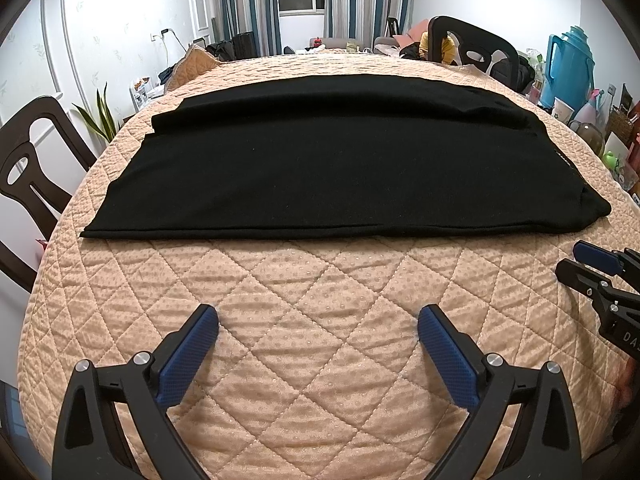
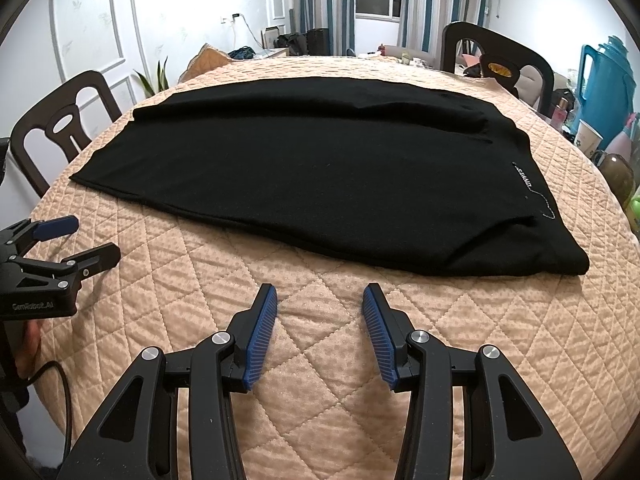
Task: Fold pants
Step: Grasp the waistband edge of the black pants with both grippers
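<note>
Black pants (image 1: 328, 164) lie flat across the quilted table, folded lengthwise with one leg over the other, waist at the right and hems at the left; they also show in the right wrist view (image 2: 320, 176), with small white lettering near the waist. My left gripper (image 1: 318, 320) is open and empty, above the quilt in front of the pants' near edge. My right gripper (image 2: 320, 300) is open and empty, close to the near edge toward the waist. Each gripper shows in the other's view: the right gripper (image 1: 576, 260) and the left gripper (image 2: 88, 240).
The table is covered by a peach quilted cloth (image 1: 320, 280). Dark wooden chairs stand at the left (image 1: 28, 176) and far right (image 1: 476, 48). A teal thermos (image 1: 572, 64), cups and bottles crowd the right edge. A plant (image 1: 100, 116) stands by the wall.
</note>
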